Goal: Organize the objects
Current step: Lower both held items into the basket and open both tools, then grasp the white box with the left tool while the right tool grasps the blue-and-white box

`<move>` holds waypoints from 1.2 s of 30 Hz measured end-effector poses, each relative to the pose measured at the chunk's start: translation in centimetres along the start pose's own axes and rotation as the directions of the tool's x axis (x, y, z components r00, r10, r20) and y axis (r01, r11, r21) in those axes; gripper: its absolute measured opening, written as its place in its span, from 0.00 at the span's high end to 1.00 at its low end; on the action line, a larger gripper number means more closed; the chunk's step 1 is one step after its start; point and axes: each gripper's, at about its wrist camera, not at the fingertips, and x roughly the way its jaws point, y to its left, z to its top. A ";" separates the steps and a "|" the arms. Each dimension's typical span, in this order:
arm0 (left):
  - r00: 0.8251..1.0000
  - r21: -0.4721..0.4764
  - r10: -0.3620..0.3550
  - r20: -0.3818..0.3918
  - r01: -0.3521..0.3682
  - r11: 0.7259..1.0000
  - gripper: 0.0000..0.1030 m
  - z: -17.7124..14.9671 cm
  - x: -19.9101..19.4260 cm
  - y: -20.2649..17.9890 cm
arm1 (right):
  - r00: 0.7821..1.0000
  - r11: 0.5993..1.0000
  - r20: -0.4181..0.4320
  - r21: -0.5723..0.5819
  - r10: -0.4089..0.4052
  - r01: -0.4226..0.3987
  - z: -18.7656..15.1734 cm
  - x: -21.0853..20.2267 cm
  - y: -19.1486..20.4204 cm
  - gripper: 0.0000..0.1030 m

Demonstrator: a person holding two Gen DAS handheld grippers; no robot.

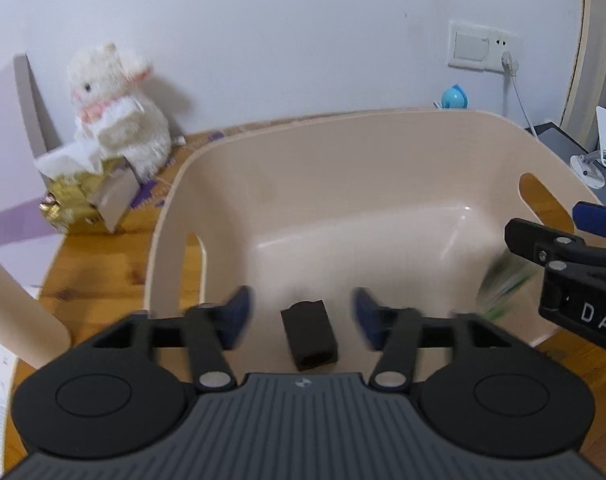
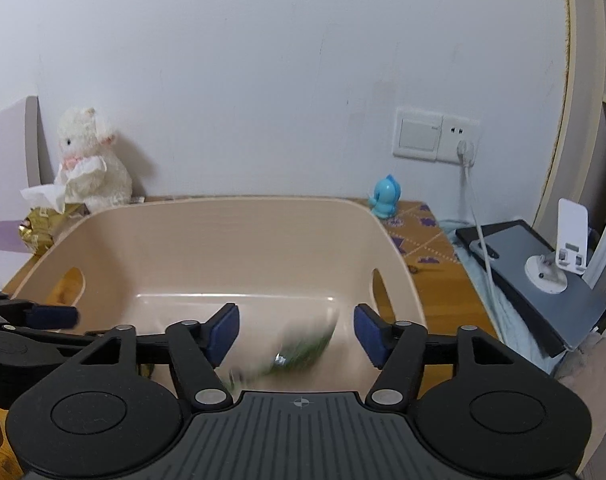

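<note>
My left gripper (image 1: 301, 316) is positioned over the near rim of the beige basket (image 1: 343, 168); its blue-padded jaws are spread apart with nothing between them. A small black block (image 1: 310, 334) sits inside the basket, between the two pads and touching neither; motion blur prevents me from telling whether it rests on the basket floor.

My right gripper (image 2: 297, 330) is positioned at the same near rim, jaws likewise spread wide and empty. Between its fingers, inside the basket, is a green-and-clear item (image 2: 299, 350), heavily blurred; its identity cannot be determined. The same item appears in the left wrist view at the right inner wall of the basket.

The basket stands on a wooden table (image 2: 439, 280). Behind its left side: a white plush toy (image 1: 117, 108) against the wall, with a gold tissue box (image 1: 69, 196) just beside it. Behind its right corner: a small blue figurine (image 2: 385, 196). A phone stand (image 2: 559, 256) sits on a dark flat device to the right
</note>
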 end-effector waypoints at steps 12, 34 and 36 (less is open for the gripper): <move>0.997 -0.037 0.012 0.073 -0.009 0.999 0.16 -0.7 -6.4 1.4 | 0.997 1.000 0.080 -0.007 0.000 0.000 0.4 -6.5 -0.9 0.13; 0.998 -0.046 -0.041 -0.042 0.039 0.998 0.08 -7.9 -7.4 2.4 | 0.997 0.998 -0.079 -0.060 -0.020 0.015 -6.7 -7.8 -0.9 0.04; 0.997 -0.038 -0.050 -0.058 0.048 0.998 0.08 -8.3 -6.7 2.1 | 0.994 0.998 -0.104 -0.059 -0.024 0.018 -7.3 -7.1 -1.1 0.04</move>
